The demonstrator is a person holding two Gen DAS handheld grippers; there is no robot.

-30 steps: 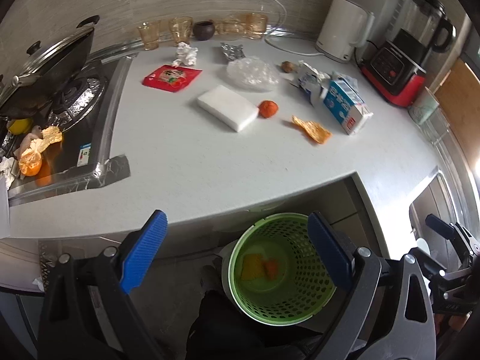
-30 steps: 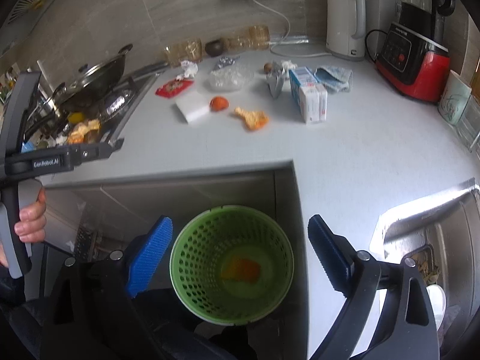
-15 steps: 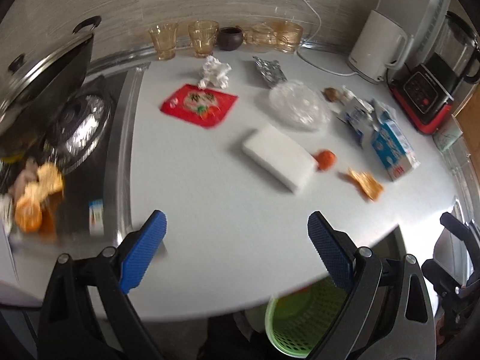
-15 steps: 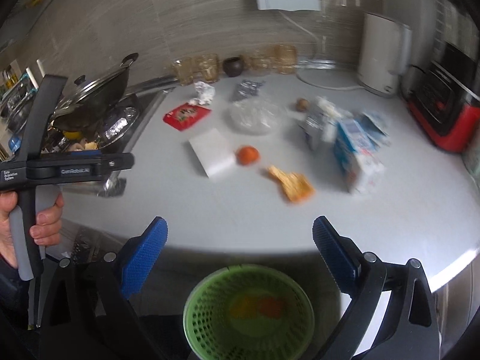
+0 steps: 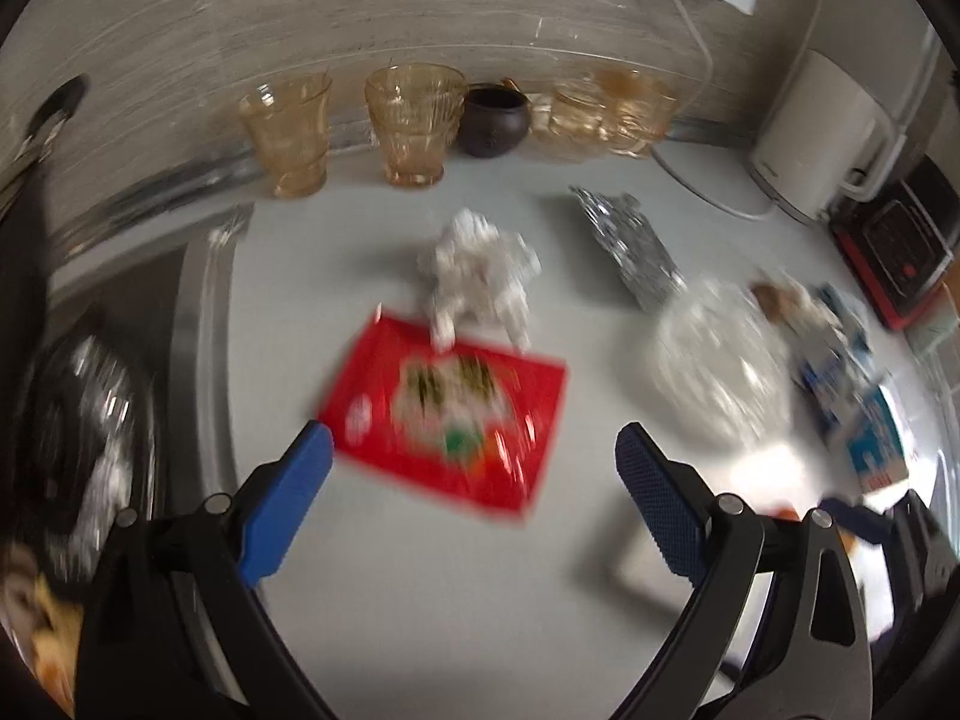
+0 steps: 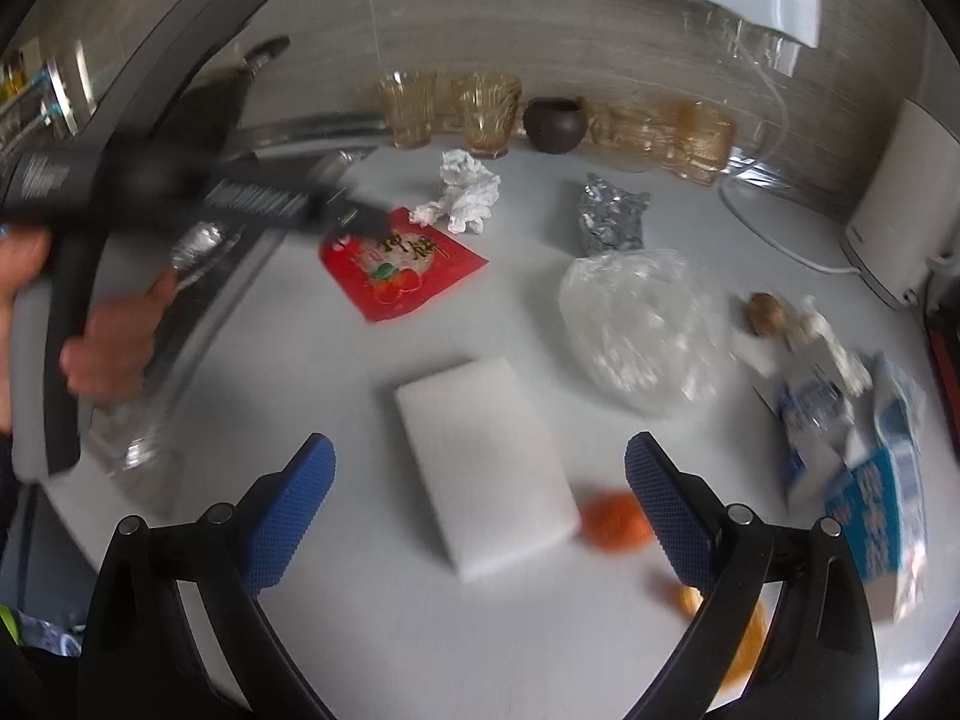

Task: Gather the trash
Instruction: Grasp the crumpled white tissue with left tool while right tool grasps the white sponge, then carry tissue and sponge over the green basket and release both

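While spread wide with nothing between the fingers, left gripper (image 5: 474, 468) over red wrapper (image 5: 447, 411) on counter (image 5: 420, 600), tissue (image 5: 480, 276) touching behind; right gripper (image 6: 480, 483) likewise agape above sponge (image 6: 486, 468).

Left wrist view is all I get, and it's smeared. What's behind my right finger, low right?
Observer: A white foam block lies flat on the counter, ahead of the open right claw.
Operator: Any fruit beside it?
Observer: A small orange fruit sits at the block's near-right corner.
Operator: Where's my tip?
Observer: The left claw is over the red packet's top-left edge; contact unclear.
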